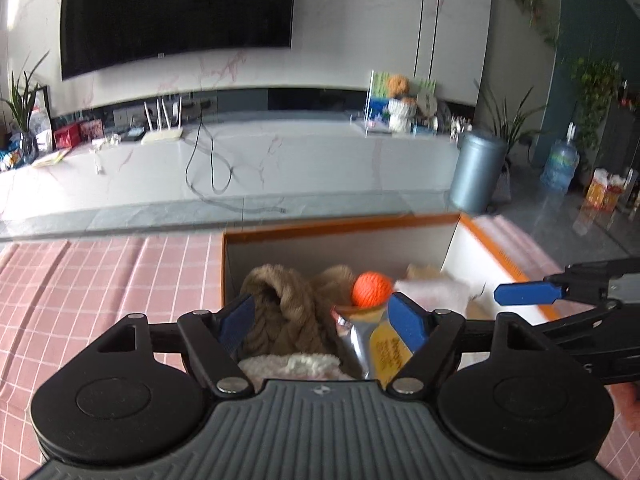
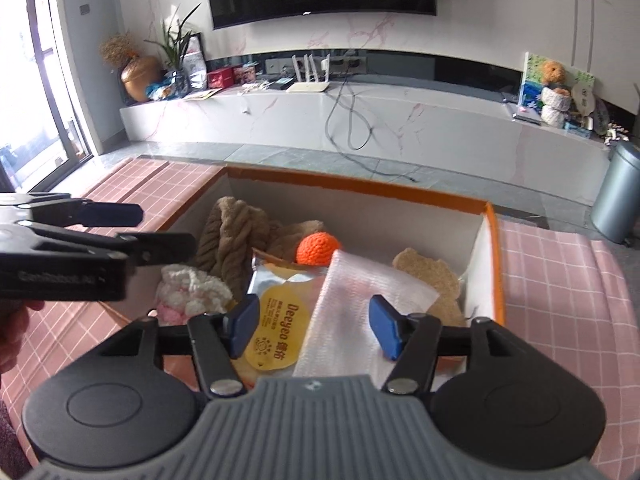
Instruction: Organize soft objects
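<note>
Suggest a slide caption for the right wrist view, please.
Open right gripper above orange-rimmed box holding towel.

Your left gripper (image 1: 322, 322) hides the near part of the box (image 1: 340, 227), covering the lower end of the foil packet (image 1: 360, 344) and most of the pink-and-white fluffy item (image 1: 288, 364). In your right wrist view, the white cloth (image 2: 360, 304) overlies the packet's right side, and its small print stays unreadable. Your hand (image 2: 12, 332) is cut off at the left edge. The shelf clutter (image 2: 560, 96) is too small to identify.
</note>
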`<state>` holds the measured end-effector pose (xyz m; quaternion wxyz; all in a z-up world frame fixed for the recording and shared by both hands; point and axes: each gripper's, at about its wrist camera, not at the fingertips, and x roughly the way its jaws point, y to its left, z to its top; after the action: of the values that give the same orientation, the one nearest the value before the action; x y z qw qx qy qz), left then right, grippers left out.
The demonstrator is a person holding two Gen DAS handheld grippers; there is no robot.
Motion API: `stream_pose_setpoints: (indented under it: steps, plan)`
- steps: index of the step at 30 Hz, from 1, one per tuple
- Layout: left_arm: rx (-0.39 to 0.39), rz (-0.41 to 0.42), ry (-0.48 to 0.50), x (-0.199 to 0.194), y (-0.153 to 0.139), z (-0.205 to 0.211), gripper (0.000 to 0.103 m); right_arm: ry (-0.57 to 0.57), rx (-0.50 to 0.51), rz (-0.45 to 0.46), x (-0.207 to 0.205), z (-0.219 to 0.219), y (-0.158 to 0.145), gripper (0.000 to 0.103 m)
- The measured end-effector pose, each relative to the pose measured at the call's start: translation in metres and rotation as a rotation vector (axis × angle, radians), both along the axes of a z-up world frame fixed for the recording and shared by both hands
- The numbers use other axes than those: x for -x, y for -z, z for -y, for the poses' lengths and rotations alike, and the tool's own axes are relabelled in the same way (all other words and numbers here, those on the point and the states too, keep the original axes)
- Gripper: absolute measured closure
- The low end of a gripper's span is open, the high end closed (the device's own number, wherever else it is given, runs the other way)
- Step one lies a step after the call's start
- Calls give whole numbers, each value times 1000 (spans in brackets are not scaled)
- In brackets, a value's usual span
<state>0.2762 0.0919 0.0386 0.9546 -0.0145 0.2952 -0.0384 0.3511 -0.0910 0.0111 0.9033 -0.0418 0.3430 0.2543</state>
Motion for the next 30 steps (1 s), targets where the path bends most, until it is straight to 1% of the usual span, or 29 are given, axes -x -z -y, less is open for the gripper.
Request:
stream_pose_setpoints:
  steps: [4,6,7,8,11,13,14,15,16,18,22,25,27,30]
  plan:
    - [-32,117,-5,20,-19,11,14,48,7,78,17,12,-17,30]
    - [-54,179,-5,33,-28,17,14,67,6,119,30,19,-26,30]
    - [-61,210,-5,39,-32,21,14,79,3,142,39,22,-31,26]
    - [-63,241,-1,47,-36,25,13,91,-3,169,48,27,-36,20]
    - [-68,301,-1,66,-43,36,10,128,-8,245,77,39,-50,12]
    - [-120,337,-20,79,-46,47,9,147,-8,281,96,46,-57,8]
    - [-152,356,-28,85,-46,53,7,156,-12,300,105,50,-60,5]
    - [-168,367,-28,92,-46,58,6,167,-15,318,114,53,-63,3]
    - [-165,377,-31,98,-46,62,6,179,-17,336,123,57,-65,3]
    - [-136,380,-41,109,-45,66,0,208,-15,372,141,64,-67,2]
    - [-101,373,-98,127,-35,68,0,264,-15,420,175,73,-64,2]
    - [-90,372,-126,144,-21,71,0,286,1,439,200,74,-54,2]
    - [-65,343,-144,153,-12,72,0,309,25,472,215,73,-45,2]
    - [-42,289,-160,160,0,70,0,333,82,465,225,70,-29,2]
